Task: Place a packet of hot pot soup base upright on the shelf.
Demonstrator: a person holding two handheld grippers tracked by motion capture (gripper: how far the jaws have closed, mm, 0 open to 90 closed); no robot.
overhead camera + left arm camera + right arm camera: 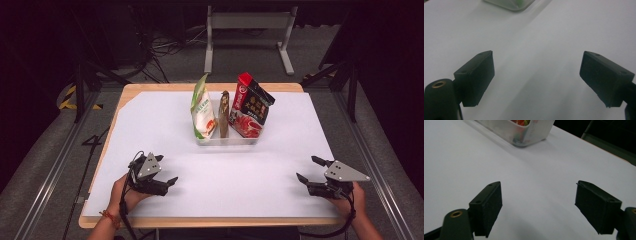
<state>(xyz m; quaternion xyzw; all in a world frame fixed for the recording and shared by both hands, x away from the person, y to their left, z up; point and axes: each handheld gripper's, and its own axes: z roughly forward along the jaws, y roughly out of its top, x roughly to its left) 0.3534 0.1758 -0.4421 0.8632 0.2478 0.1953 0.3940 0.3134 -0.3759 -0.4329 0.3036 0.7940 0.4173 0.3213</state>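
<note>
A clear tray (227, 140) sits on the white tabletop (280, 200), toward its far edge and about midway across; its long axis runs side to side across the tabletop, parallel to the near edge. Three packets stand upright in the tray in a row along that axis: a green-and-white pouch (202, 109) at the tray's left end, a slim brown packet (224, 114) in the middle, and a red-and-black bag (249, 106) at the right end, its top leaning right; all three point up. The left claw (166, 170) rests low over the tabletop well nearer the person than the tray and to its left, jaws spread with nothing between them, pointing right. The right claw (309, 169) lies near and to the right of the tray, jaws likewise spread and empty, pointing left toward the tray's side.
</note>
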